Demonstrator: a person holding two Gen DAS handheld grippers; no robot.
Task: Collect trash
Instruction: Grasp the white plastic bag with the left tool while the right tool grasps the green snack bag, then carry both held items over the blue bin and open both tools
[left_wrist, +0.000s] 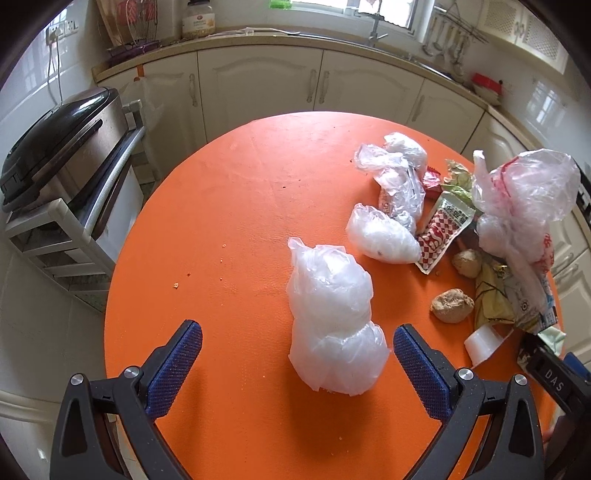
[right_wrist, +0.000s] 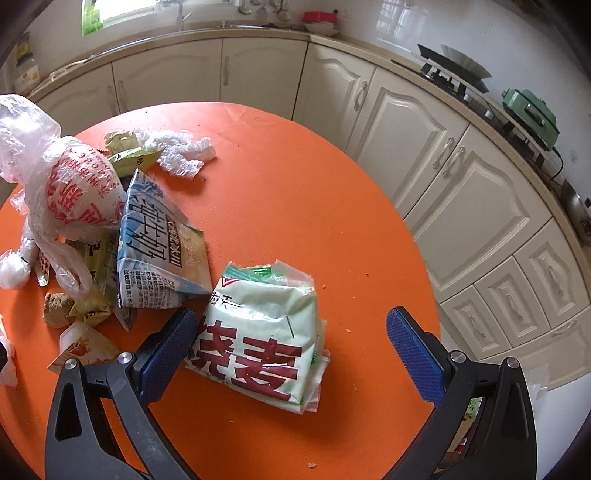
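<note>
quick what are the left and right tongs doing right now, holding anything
Left tongs: open, holding nothing, straddling the crumpled clear plastic bag.
Right tongs: open, holding nothing, around the pale green food packet.

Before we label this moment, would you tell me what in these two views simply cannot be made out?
- Left wrist view: what the crumpled clear bag between the open left gripper holds; cloudy plastic hides it.
- Left wrist view: the right gripper, cut off at the frame edge.
- Right wrist view: the small print on the green pouch between the open right gripper fingers is too small to read.
- Right wrist view: wrappers under the red-printed bag.
</note>
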